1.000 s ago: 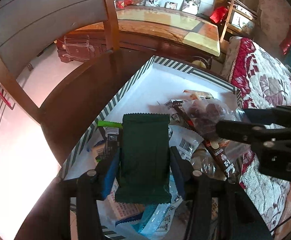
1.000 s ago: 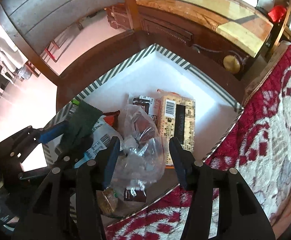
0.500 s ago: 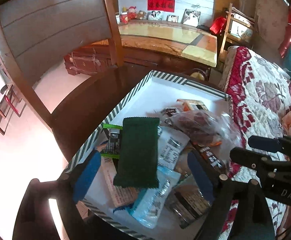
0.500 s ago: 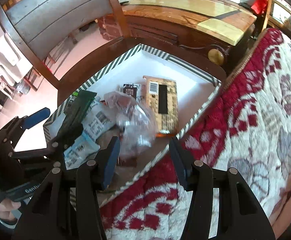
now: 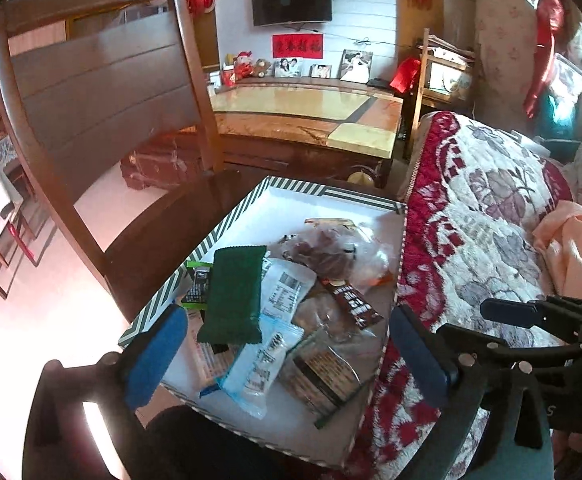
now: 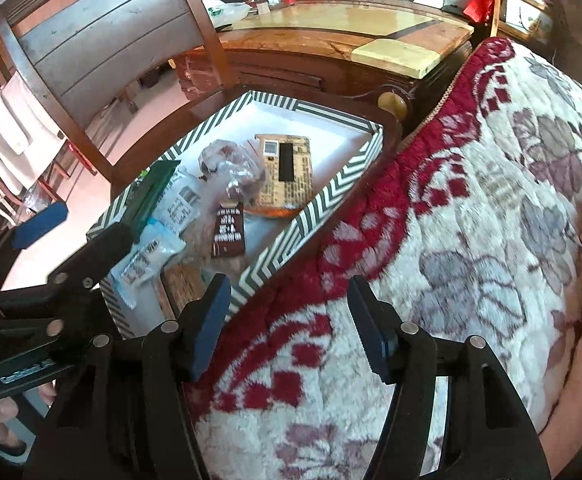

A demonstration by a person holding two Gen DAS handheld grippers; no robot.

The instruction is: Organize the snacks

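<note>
Now green packet (image 5: 235,294) lies lengthwise in box (image 5: 331,194); both hand-held grippers (image 5: 287,354) (image 6: 289,322) spread, empty

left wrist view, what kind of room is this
Most likely a home living room. A wall-mounted TV hangs above a long cabinet with framed family photos, and a floral blanket covers what looks like a sofa or bed beside the striped snack box, which sits on a wooden chair.

Glossy wooden chair (image 5: 103,92), fluffy cloth blanket (image 6: 471,240) (snack wrappers (image 5: 259,364) shiny plastic).
</note>
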